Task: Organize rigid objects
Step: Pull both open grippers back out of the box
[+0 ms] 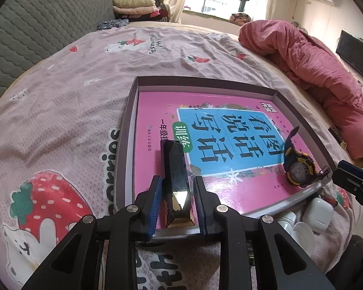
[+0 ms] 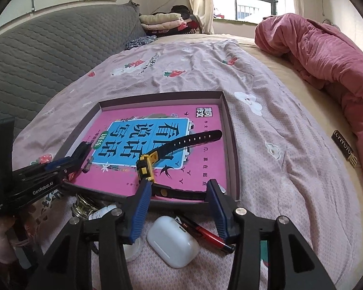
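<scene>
Black, glossy, faceted bar with a gold-lined end (image 1: pixel 175 181) lies on the pink book (image 1: pixel 230 188) inside the shallow grey cardboard tray (image 1: pixel 130 111), near-left part of the tray. Left gripper (image 1: pixel 177 201) straddles its near end: fingers narrow, blue pads (image 1: pixel 156 203) just beside the bar's flanks with a sliver of gap showing each side, so I'd call it let go, not clamped. Tool is pitched steeply down over the tray's near rim; the placement looks deliberate, with the bar lengthwise along the book's left margin.

Black-and-yellow digital wristwatch (image 2: pixel 146 166) sits on the book's near-right area, far strap pointing away to the right, near strap flat along the tray's near wall. Right gripper (image 2: pixel 179 207) stands mid-wide with nothing pressed between its fingers; the near strap runs across the gap just beyond the tips. It is angled down over the near rim, same as the left.

Still on the bed's pink strawberry-print sheet (image 1: pixel 67 111), just near of the tray: white earbud case (image 2: pixel 171 241), red-and-black pen (image 2: pixel 205 234), small white bottle (image 2: pixel 101 211), and something glassy I can't identify. Likely next picks. The case sits right under the right fingers, so it's the obvious candidate.
</scene>
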The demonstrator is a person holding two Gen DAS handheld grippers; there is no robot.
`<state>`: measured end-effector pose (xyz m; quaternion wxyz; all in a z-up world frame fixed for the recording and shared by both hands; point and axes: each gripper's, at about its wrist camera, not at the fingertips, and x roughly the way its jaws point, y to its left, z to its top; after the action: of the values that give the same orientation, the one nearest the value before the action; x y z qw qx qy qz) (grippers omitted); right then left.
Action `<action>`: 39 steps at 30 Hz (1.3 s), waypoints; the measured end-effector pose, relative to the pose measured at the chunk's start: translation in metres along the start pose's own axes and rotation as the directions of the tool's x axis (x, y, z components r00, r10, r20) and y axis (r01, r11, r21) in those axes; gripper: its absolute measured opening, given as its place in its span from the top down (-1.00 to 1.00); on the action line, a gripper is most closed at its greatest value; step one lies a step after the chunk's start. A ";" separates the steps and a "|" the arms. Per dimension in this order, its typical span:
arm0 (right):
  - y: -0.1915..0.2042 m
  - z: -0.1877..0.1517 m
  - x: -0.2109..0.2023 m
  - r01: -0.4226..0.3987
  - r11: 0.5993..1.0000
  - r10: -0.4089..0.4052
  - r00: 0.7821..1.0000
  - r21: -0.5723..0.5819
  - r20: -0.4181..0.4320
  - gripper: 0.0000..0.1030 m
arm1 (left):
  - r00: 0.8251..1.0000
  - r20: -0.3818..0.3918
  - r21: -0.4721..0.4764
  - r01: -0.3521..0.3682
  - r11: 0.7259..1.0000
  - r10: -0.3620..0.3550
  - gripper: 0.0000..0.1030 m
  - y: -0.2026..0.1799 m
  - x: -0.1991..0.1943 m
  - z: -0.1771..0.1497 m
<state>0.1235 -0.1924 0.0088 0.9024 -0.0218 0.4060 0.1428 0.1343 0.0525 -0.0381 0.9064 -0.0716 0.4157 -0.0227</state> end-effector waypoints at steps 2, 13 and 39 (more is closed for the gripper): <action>0.000 -0.001 -0.002 0.001 1.000 -0.001 1.000 -0.004 -0.001 0.07 | 1.000 0.005 0.001 0.004 1.000 -0.004 0.41 0.000 -0.002 -0.001; 0.007 -0.007 -0.012 -0.009 1.000 0.009 1.000 -0.024 0.003 0.07 | 0.999 0.029 -0.025 0.022 0.999 -0.021 0.20 0.005 -0.017 -0.007; -0.005 -0.012 -0.057 0.014 1.000 -0.014 0.995 -0.007 0.099 -0.04 | 0.992 0.121 0.011 0.040 0.999 -0.041 -0.12 -0.023 -0.076 -0.023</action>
<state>0.0804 -0.2127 0.0431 0.9223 -0.0208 0.3602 0.1388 0.0677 0.0350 0.0079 0.9295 -0.0773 0.3585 -0.0384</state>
